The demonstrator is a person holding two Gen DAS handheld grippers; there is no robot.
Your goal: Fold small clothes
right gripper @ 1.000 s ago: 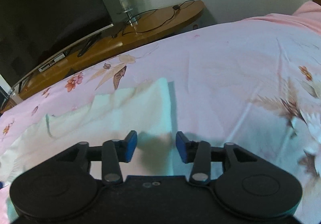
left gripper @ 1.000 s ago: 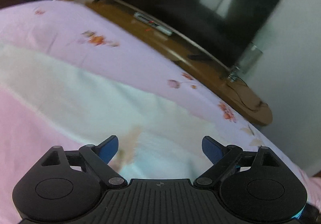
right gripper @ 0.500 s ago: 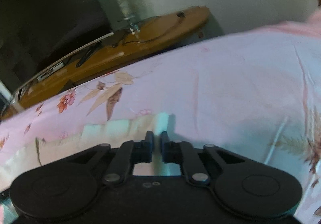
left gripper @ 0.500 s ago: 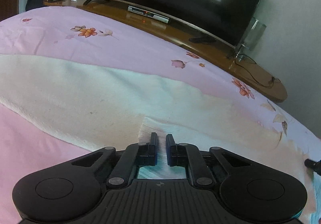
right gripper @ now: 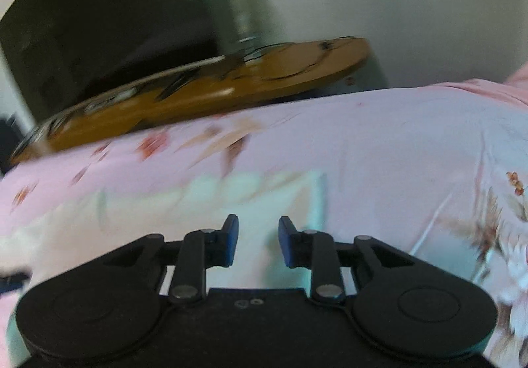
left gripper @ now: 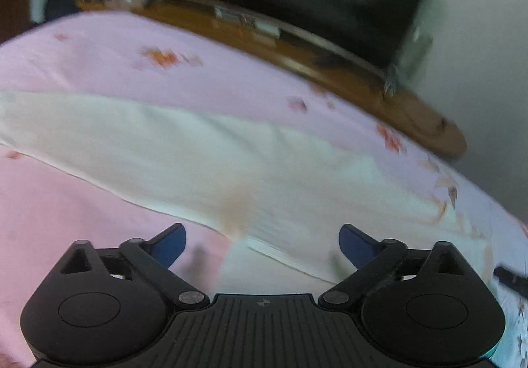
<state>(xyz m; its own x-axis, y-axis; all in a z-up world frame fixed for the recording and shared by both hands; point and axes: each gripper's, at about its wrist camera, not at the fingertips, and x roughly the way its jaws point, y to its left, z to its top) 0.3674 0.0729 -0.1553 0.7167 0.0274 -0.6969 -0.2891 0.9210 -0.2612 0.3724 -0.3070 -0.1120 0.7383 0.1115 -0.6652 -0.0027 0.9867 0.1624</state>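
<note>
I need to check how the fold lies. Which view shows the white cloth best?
The left wrist view: the white cloth stretches across the pink bedsheet with its near folded edge visible. The right wrist view shows only its blurred right end.

Bed in pink floral sheet (left gripper: 231, 77), cream cloth (left gripper: 184, 150) on top.
Spread across the whole lower half of both views, printed with scattered orange-red flowers and brown leaves. Directly on it: one cream-white garment, laid flat in a long band from the left edge toward the right in the left wrist view, a folded layered edge nearest the camera; its straight right end (right gripper: 313, 199) shown in the right wrist view.
</note>
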